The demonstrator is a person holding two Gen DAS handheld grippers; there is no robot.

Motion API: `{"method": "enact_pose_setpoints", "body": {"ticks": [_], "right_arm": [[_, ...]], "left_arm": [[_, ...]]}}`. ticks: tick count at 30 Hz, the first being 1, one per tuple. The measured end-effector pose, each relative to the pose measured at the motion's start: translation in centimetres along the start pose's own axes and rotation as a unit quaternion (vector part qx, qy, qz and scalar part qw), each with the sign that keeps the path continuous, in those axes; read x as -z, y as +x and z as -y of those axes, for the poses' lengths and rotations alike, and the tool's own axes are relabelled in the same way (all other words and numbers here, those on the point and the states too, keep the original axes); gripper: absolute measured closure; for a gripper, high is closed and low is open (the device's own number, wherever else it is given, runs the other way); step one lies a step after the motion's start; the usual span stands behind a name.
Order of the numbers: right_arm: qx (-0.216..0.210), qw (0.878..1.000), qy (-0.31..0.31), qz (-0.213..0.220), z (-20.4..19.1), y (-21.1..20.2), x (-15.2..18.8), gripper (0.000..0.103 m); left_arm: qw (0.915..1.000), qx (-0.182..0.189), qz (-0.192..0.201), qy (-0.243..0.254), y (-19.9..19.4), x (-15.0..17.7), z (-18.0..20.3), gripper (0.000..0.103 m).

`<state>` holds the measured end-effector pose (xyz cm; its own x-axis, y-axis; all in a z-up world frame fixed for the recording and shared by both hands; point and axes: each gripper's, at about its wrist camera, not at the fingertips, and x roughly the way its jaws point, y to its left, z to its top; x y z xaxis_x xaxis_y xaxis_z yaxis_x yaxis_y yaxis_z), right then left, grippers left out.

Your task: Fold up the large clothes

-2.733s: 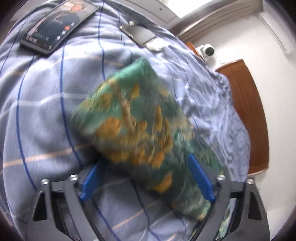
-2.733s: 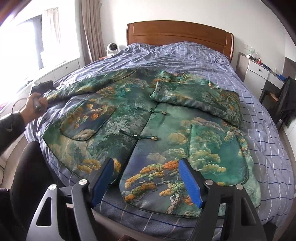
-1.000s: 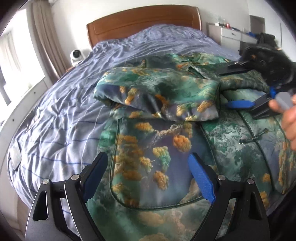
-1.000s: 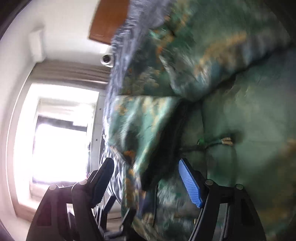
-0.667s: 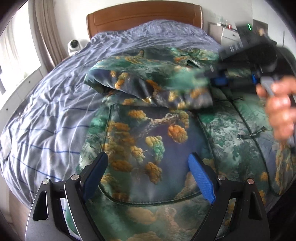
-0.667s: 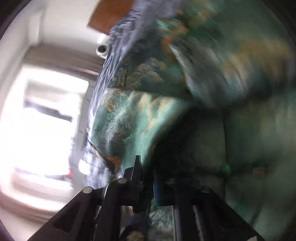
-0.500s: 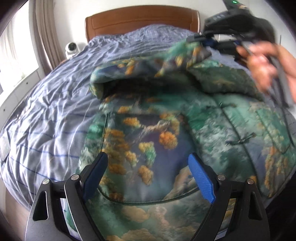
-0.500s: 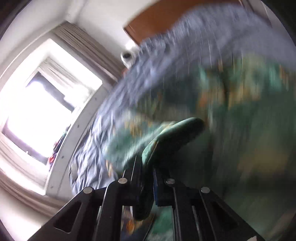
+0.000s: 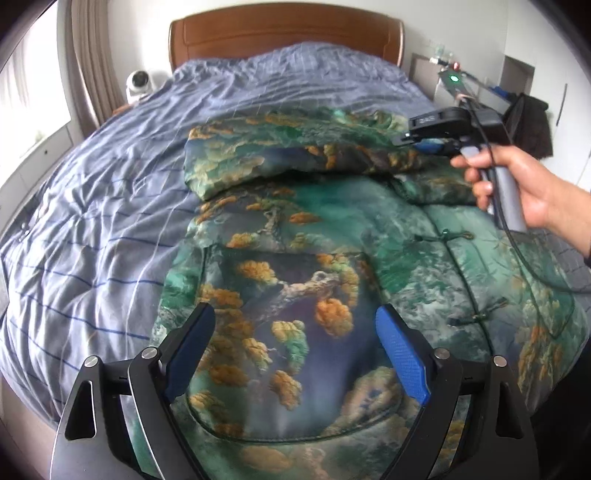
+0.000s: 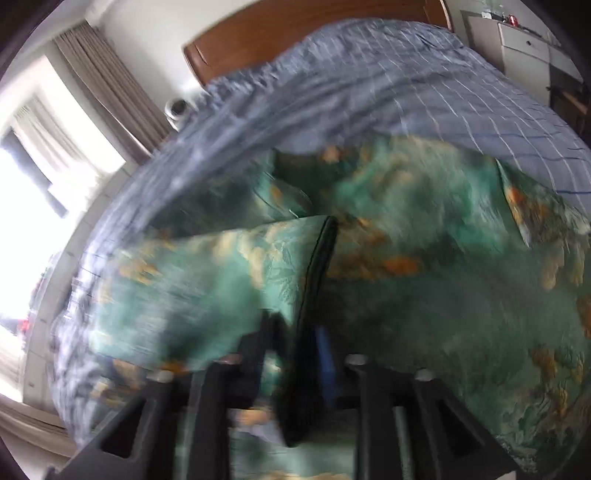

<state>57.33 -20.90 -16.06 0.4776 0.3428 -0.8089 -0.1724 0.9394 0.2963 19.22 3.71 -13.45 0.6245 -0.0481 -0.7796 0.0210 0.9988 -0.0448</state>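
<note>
A large green padded jacket [image 9: 295, 266] with an orange and teal landscape print lies spread on the bed. Its left sleeve [image 9: 295, 158] is folded across the chest. My left gripper [image 9: 295, 354] is open and empty, hovering over the jacket's pocket near the hem. My right gripper [image 9: 428, 142] shows in the left wrist view, held by a hand, at the sleeve's cuff end. In the blurred right wrist view the right gripper [image 10: 299, 354] is shut on the dark-edged sleeve cuff [image 10: 317, 266].
The bed has a blue-grey checked duvet [image 9: 110, 206] and a brown wooden headboard [image 9: 284, 33]. A white camera [image 9: 138, 83] stands at the head, left. A window and curtain [image 10: 92, 92] are on the left, white drawers [image 10: 524, 40] on the right. A cable [image 9: 532, 273] trails from the right gripper.
The right gripper shut on the sleeve cuff, lifted it and carried it across the chest to the right. The left gripper stayed open over the pocket.
</note>
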Motion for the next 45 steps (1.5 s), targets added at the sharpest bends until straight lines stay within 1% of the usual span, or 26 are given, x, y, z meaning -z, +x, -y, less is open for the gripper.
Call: {"method": "enact_pose_setpoints", "body": {"ticks": [1,2,4,5,7,8,10,12,13,15,16,18,19,20,22,25,28,31,32,34,35,36,37,39,41,45], "right_arm": [[0.004,1.0,-0.008,-0.002,0.1,0.0,0.2,0.058],[0.011,1.0,-0.021,0.003,-0.1,-0.3,0.6,0.058],[0.039,0.997,-0.065,0.032,-1.1,-2.0,0.9,0.058],[0.051,0.992,-0.096,0.058,-2.0,-3.4,1.1,0.058],[0.033,0.986,-0.142,0.086,-3.6,-5.2,1.4,0.058],[0.001,0.983,-0.164,0.087,-4.5,-5.7,1.6,0.06],[-0.027,0.981,-0.182,0.065,-5.5,-5.1,1.7,0.083],[-0.021,0.981,-0.185,0.048,-5.6,-3.6,1.8,0.09],[-0.017,0.983,-0.18,0.04,-5.4,-2.6,1.8,0.09],[-0.008,0.987,-0.157,0.012,-4.4,-0.5,1.8,0.091],[0.0,0.989,-0.145,0.0,-3.9,0.7,2.2,0.095],[0.002,0.991,-0.131,-0.015,-3.0,1.9,2.7,0.096],[-0.001,0.992,-0.127,-0.014,-2.8,2.1,2.9,0.096],[-0.003,0.992,-0.126,-0.012,-2.4,2.1,3.0,0.096],[-0.006,0.992,-0.127,-0.015,-2.3,2.0,3.0,0.096],[-0.006,0.991,-0.129,-0.019,-2.2,2.1,3.2,0.096],[-0.006,0.991,-0.129,-0.018,-2.0,2.6,3.1,0.096],[-0.007,0.992,-0.128,-0.012,-1.8,2.6,3.3,0.096],[-0.008,0.992,-0.128,-0.011,-1.8,2.6,3.3,0.096],[-0.009,0.992,-0.127,-0.01,-1.8,2.6,3.4,0.096],[-0.009,0.992,-0.127,-0.009,-1.8,2.6,3.4,0.096],[-0.009,0.992,-0.127,-0.009,-1.8,2.6,3.5,0.096],[-0.009,0.992,-0.128,-0.008,-1.8,2.7,3.5,0.096],[-0.008,0.992,-0.129,-0.007,-1.8,2.7,3.6,0.096],[-0.008,0.992,-0.129,-0.006,-1.8,2.7,3.6,0.096],[-0.004,0.991,-0.132,-0.005,-1.9,2.7,3.7,0.096]], "left_arm": [[1.0,0.001,-0.005,-0.003,0.2,-0.5,-0.3,0.013],[0.9999,0.006,-0.007,-0.007,0.3,-1.2,-0.7,0.013],[0.9998,0.013,-0.006,-0.012,0.6,-3.0,-1.4,0.013],[0.9998,0.017,-0.003,-0.012,0.9,-4.4,-1.6,0.013],[0.9996,0.025,0.008,-0.006,1.9,-7.3,-1.5,0.012],[0.9997,0.023,0.013,-0.001,2.8,-9.0,-1.3,0.012],[0.9997,0.015,0.017,-0.002,4.7,-12.0,-1.1,0.012],[0.9996,0.019,0.022,-0.005,7.2,-15.1,-0.8,0.012],[0.9996,0.014,0.021,-0.007,8.8,-16.5,-0.7,0.012],[0.9997,-0.003,0.014,-0.018,12.0,-18.3,-0.6,0.013],[0.9996,-0.006,0.003,-0.026,13.8,-18.7,-0.7,0.013],[0.9983,-0.012,-0.038,-0.041,17.5,-18.5,-1.2,0.015],[0.997,-0.017,-0.061,-0.045,19.3,-17.9,-1.4,0.015],[0.9964,-0.02,-0.072,-0.041,20.7,-17.1,-1.4,0.015],[0.998,-0.025,-0.052,-0.025,21.0,-16.3,-1.0,0.014],[0.9973,-0.028,-0.062,-0.03,20.5,-17.0,-1.0,0.014],[0.9975,-0.009,-0.046,-0.053,19.7,-19.8,-1.6,0.014],[0.9964,-0.001,-0.027,-0.08,20.7,-22.6,-2.6,0.014],[0.9959,0.0,-0.03,-0.086,21.4,-22.8,-2.9,0.013],[0.9939,-0.001,-0.054,-0.096,23.6,-22.5,-3.4,0.013],[0.9934,0.001,-0.066,-0.094,24.7,-22.0,-3.4,0.012],[0.9942,-0.001,-0.065,-0.086,25.0,-21.6,-3.3,0.012],[0.9957,-0.006,-0.058,-0.072,24.7,-21.2,-2.9,0.012],[0.996,-0.006,-0.061,-0.065,23.9,-20.8,-2.5,0.012],[0.9959,0.004,-0.068,-0.06,22.4,-20.1,-2.3,0.012],[0.9962,0.021,-0.078,-0.033,19.5,-17.0,-1.9,0.012]]}}
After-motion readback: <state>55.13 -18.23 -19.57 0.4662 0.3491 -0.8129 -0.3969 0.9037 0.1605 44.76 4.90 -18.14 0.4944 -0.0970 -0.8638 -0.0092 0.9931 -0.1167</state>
